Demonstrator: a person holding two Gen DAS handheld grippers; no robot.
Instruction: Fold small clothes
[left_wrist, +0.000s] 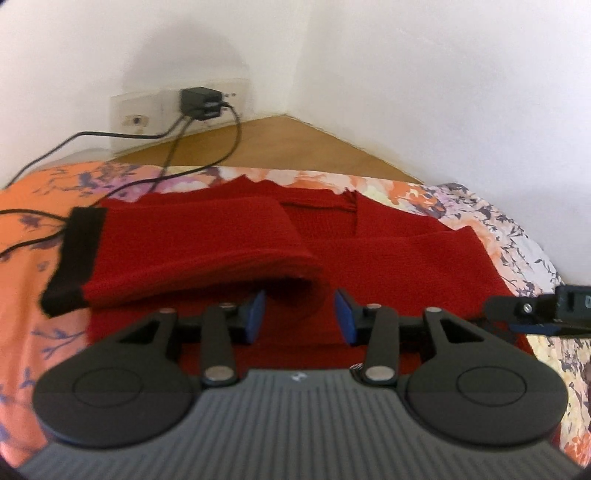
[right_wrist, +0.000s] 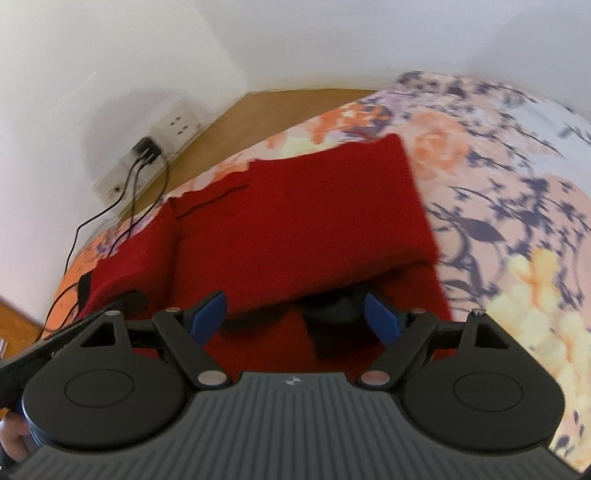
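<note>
A red knitted sweater (left_wrist: 388, 254) is spread flat on a floral bedsheet. One sleeve (left_wrist: 199, 247), ending in a black cuff (left_wrist: 74, 258), is folded across the body, with its folded edge lifted slightly off the fabric beneath. In the right wrist view, a red panel (right_wrist: 306, 221) is seen folded over the body, its near edge raised above a dark patch.

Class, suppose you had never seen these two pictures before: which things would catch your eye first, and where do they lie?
The red knitted garment stands out first, spread on the floral bedsheet, with a black-cuffed sleeve folded across it on the left. Next come the open left claw and open right claw low over the cloth. Behind, a black charger sits in the wall socket, its cables trailing onto the bed.
</note>
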